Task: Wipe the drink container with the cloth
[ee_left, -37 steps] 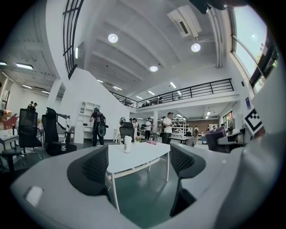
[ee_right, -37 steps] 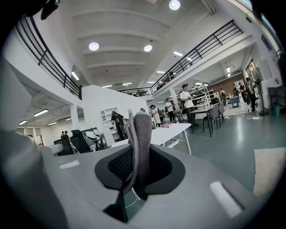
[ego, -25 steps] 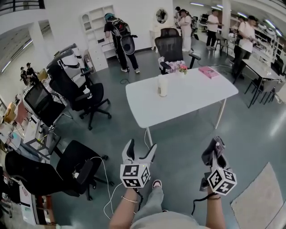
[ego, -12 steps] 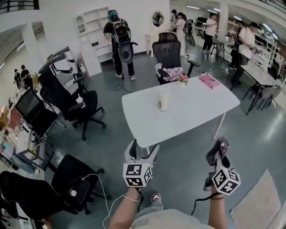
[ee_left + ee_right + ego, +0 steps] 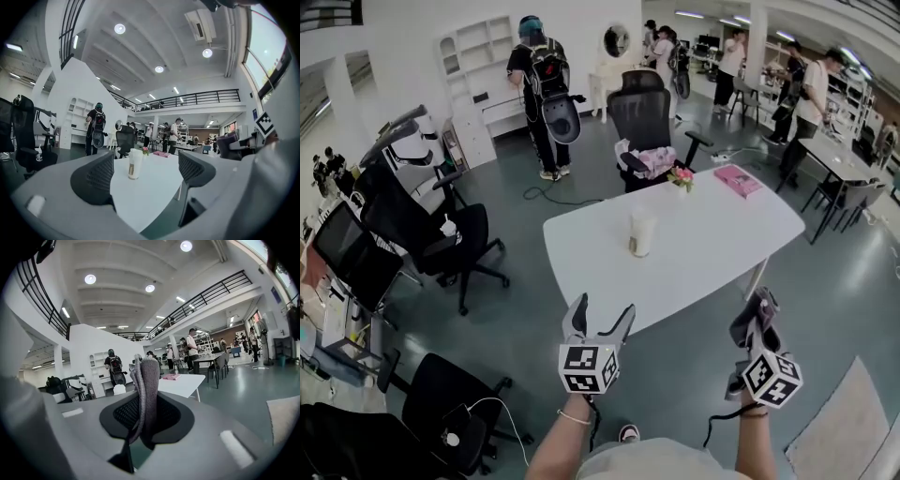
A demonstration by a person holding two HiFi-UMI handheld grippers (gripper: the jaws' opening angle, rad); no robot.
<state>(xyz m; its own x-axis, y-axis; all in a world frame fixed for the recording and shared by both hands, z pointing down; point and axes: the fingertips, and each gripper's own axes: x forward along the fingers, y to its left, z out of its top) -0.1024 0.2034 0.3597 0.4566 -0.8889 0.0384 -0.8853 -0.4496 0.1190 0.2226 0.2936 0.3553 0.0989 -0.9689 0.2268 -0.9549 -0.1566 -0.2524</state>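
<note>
A pale drink container (image 5: pixel 641 232) stands upright near the middle of the white table (image 5: pixel 591 251); it also shows between the jaws in the left gripper view (image 5: pixel 135 164). My left gripper (image 5: pixel 599 322) is open and empty, held just short of the table's near edge. My right gripper (image 5: pixel 759 314) is shut on a grey cloth (image 5: pixel 757 315), off the table's near right corner. In the right gripper view the cloth (image 5: pixel 146 397) stands up folded between the jaws.
On the table's far side lie a pink book (image 5: pixel 739 179) and a small flower pot (image 5: pixel 681 177). A black office chair (image 5: pixel 649 114) stands behind it, more chairs (image 5: pixel 441 239) to the left. People (image 5: pixel 538 80) stand at the back. A rug (image 5: pixel 844 427) lies at right.
The table and container have come closer in the head view as I walk forward. Both grippers hold the same pose, the cloth still in the right one.
</note>
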